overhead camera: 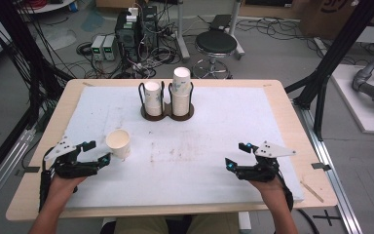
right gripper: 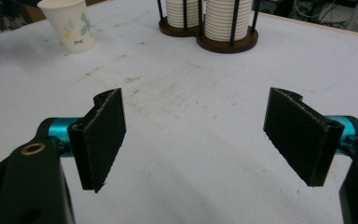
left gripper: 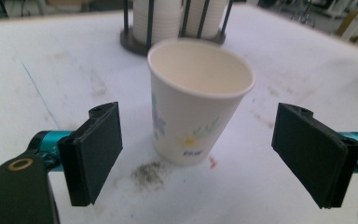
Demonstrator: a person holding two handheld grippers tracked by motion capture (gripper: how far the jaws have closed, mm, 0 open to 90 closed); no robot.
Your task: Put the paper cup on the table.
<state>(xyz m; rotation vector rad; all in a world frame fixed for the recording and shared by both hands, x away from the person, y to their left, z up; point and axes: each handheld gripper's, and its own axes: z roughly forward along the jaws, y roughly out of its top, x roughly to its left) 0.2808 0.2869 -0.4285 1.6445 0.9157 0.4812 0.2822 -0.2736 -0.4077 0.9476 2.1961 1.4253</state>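
Note:
A white paper cup (overhead camera: 119,143) with a flower print stands upright on the white mat at the left. In the left gripper view the cup (left gripper: 198,100) stands just beyond the pads, apart from both. My left gripper (overhead camera: 97,152) is open, its jaws wide, with nothing between them. A dark cup holder (overhead camera: 167,113) at the back middle carries two stacks of paper cups (overhead camera: 180,90). My right gripper (overhead camera: 237,155) rests open over bare mat at the right, nothing between its pads (right gripper: 103,135). The cup (right gripper: 70,23) and the holder (right gripper: 226,44) appear far off in the right gripper view.
The white mat (overhead camera: 199,146) covers most of a wooden table (overhead camera: 282,92). Faint stains mark the mat near the middle. Beyond the table stand a black stool (overhead camera: 216,46), electronics boxes and cables on the floor.

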